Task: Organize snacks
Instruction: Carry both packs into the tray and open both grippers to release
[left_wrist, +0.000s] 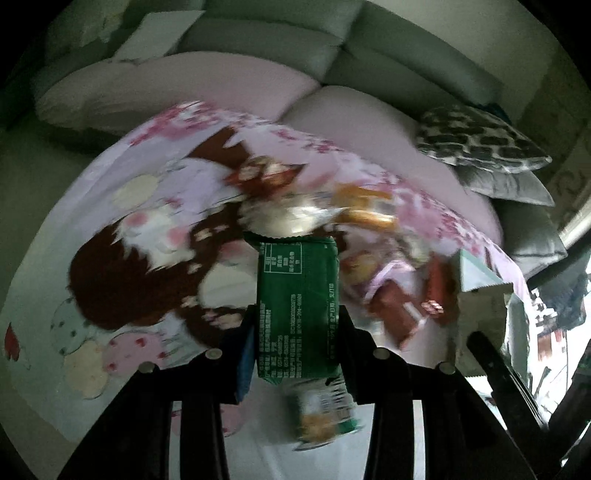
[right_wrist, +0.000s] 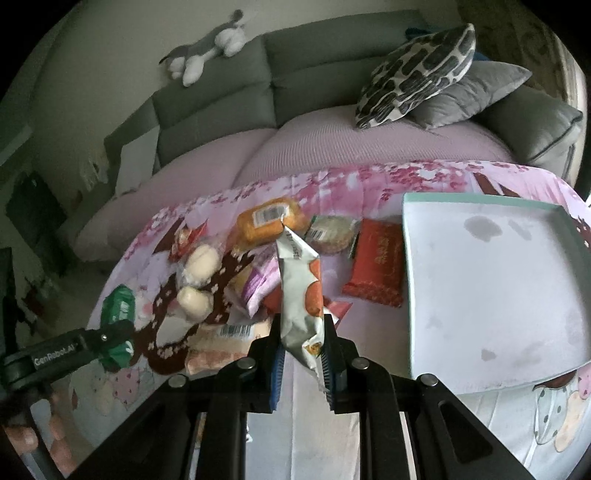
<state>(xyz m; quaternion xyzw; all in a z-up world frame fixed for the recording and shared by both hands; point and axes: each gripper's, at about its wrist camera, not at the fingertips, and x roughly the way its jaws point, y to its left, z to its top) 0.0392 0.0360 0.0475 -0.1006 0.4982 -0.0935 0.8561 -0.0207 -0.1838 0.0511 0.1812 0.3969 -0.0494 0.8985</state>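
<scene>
- Snacks: two are in hand, the rest lie in a loose pile on the floral cloth (right_wrist: 369, 184) over the table, just left of the white tray (right_wrist: 498, 295).
- Right claw (right_wrist: 301, 354) is clamped on a silver cookie packet (right_wrist: 299, 295), held upright by its lower third, with the crimped end sticking out below the pads.
- Left claw (left_wrist: 295, 332) is clamped on a green wrapped snack (left_wrist: 297, 306) across its mid-body. That view is motion-blurred, but the right wrist view confirms the grip.
- Handling: probably all light foil or film wraps. Slippery skin, soft body, crushable contents. Grip across the flat faces near mid-length. Crimped ends can slip or tear.
- The silver packet is long, so a low grip lets the top flop. It is tilted slightly left.
- Pile, left of the tray: red flat packet (right_wrist: 375, 266) nearest it, then a round pale cake (right_wrist: 330, 234), an orange wrapped cake (right_wrist: 267, 223), and soft white buns (right_wrist: 197, 280) furthest out. The buns squash easily, so use a light pinch.
- The tray holds no snacks yet. Its low teal rim needs clearing on the way in.
</scene>
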